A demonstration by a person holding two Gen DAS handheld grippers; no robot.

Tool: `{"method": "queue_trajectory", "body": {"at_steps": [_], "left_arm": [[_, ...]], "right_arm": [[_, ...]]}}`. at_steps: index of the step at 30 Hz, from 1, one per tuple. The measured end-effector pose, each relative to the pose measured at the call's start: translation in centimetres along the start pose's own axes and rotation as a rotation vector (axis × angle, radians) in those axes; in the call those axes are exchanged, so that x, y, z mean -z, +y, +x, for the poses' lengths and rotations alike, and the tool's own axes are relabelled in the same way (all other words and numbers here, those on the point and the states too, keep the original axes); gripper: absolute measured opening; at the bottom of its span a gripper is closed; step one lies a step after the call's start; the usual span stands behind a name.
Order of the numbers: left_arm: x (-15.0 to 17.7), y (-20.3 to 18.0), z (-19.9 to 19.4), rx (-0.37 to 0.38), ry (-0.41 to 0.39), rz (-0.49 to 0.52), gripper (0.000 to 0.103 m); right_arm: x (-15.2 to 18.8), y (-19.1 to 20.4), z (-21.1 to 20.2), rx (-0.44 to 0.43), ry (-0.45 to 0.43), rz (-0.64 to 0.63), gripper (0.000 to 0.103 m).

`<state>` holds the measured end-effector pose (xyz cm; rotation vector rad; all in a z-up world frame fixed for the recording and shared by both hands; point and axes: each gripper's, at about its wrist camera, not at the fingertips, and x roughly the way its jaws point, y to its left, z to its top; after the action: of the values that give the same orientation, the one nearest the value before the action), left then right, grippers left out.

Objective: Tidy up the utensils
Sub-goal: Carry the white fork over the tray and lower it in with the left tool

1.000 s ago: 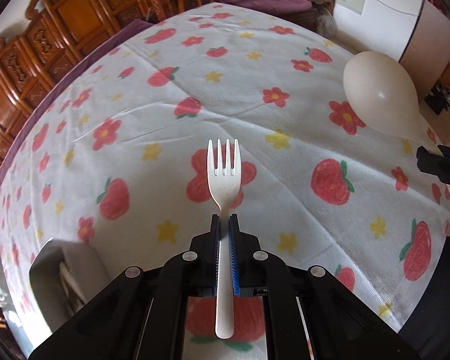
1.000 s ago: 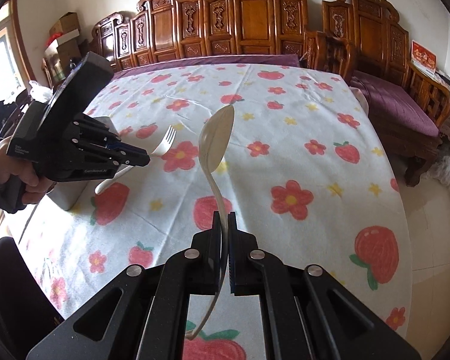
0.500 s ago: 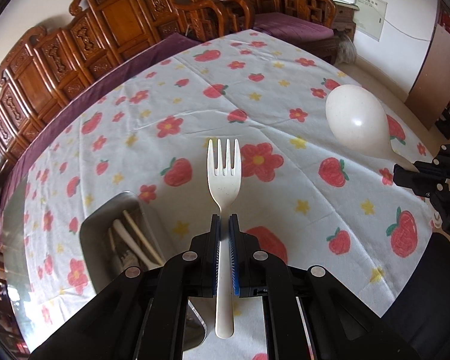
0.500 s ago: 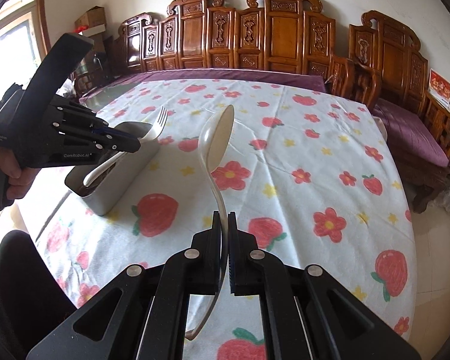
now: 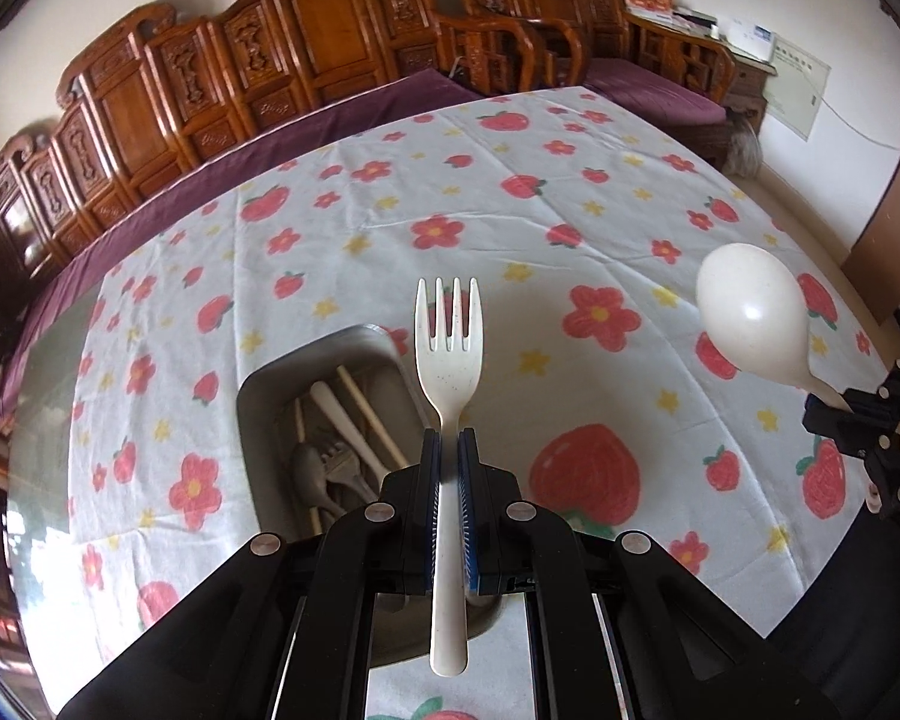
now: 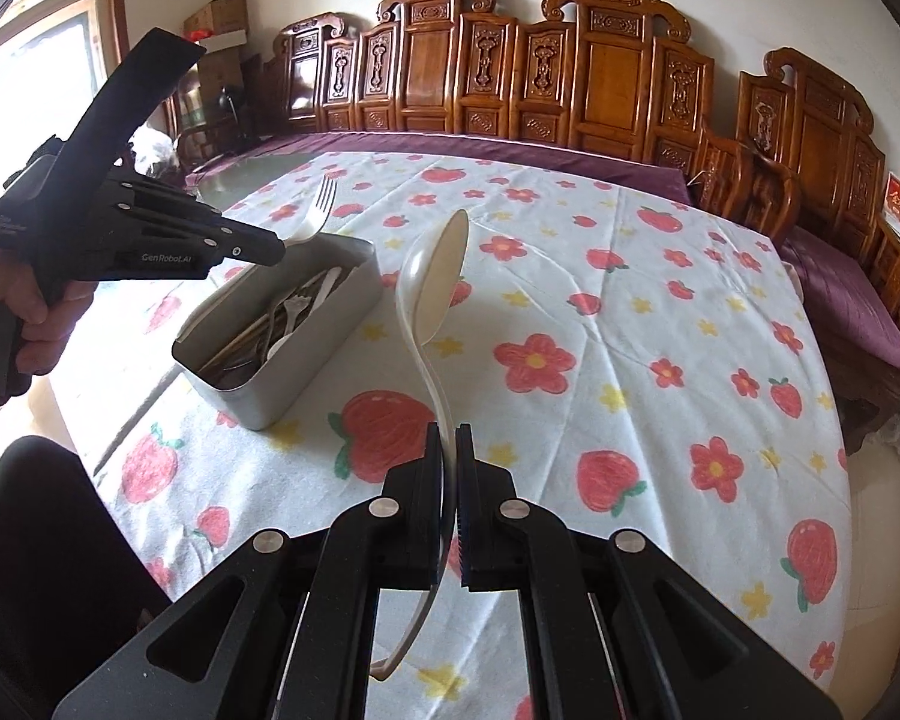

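Note:
My left gripper [image 5: 448,441] is shut on the handle of a white plastic fork [image 5: 448,348], tines pointing away, held in the air over the near right edge of a grey metal utensil box [image 5: 252,420]. The box [image 6: 306,384] holds several spoons, forks and chopsticks. In the right wrist view the left gripper [image 6: 273,249] and its fork [image 6: 318,213] hover above the box's far end. My right gripper [image 6: 448,438] is shut on the curved handle of a cream ladle-like spoon [image 6: 435,282], bowl raised, to the right of the box. The spoon [image 5: 750,315] shows at the right of the left wrist view.
A white tablecloth with strawberries and flowers [image 6: 630,360] covers the table. Carved wooden chairs [image 6: 570,90] with purple cushions line the far side. A person's hand [image 6: 18,312] grips the left tool, and a dark-clothed leg [image 6: 42,540] is at the near left edge.
Both grippers have moved left over the table with their utensils. The metal box has come into full view under the fork, and the spoon is nearer to it.

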<state>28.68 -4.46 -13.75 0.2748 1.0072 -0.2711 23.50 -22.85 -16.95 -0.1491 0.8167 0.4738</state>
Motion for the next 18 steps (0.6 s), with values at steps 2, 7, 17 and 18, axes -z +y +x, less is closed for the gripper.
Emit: {"method": "queue_trajectory", "body": {"at_steps": [2,7,17,18], "left_arm": [[0.4,1.1,0.4,-0.007,0.004,-0.029,0.006],[1.4,3.8,1.7,-0.012,0.023,-0.098,0.006],[3.2,7.0,5.4,-0.02,0.076,-0.199,0.006],[3.2,7.1,5.6,-0.021,0.078,-0.201,0.006]], "right_arm": [[-0.2,0.6,0.3,-0.001,0.007,-0.007,0.005],[-0.7,2.1,0.5,0.001,0.016,-0.025,0.005],[-0.9,3.9,0.1,0.017,0.036,-0.056,0.005],[-0.9,4.0,0.1,0.016,0.036,-0.058,0.005]]}}
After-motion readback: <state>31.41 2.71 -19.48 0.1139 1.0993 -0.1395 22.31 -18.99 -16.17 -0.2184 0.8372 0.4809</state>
